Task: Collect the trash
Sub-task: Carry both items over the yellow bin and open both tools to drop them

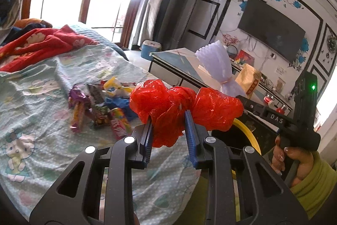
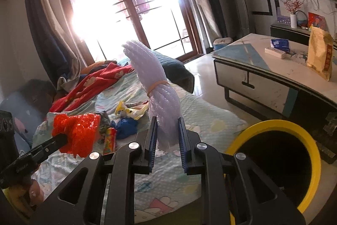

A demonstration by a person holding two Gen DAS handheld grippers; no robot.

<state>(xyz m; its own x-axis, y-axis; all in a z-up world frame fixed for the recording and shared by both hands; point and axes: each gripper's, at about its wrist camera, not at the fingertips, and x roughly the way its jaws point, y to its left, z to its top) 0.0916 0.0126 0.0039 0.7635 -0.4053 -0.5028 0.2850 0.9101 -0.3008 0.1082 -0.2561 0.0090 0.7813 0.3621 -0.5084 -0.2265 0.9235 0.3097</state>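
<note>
My left gripper is shut on a crumpled red plastic bag, held above the bed's edge; the same red plastic bag shows at the lower left of the right wrist view. My right gripper is shut on a pale lilac foam net bundle tied with a rubber band, standing upright; the bundle also appears right of the bag in the left view. Several snack wrappers and a blue bag lie in a heap on the bed sheet. A bin with a yellow rim stands on the floor at the right.
A red blanket lies at the bed's far end. A low table with a gold packet and a power strip stands right of the bed. A small blue bin sits by the window. A hand in a green sleeve holds the right gripper.
</note>
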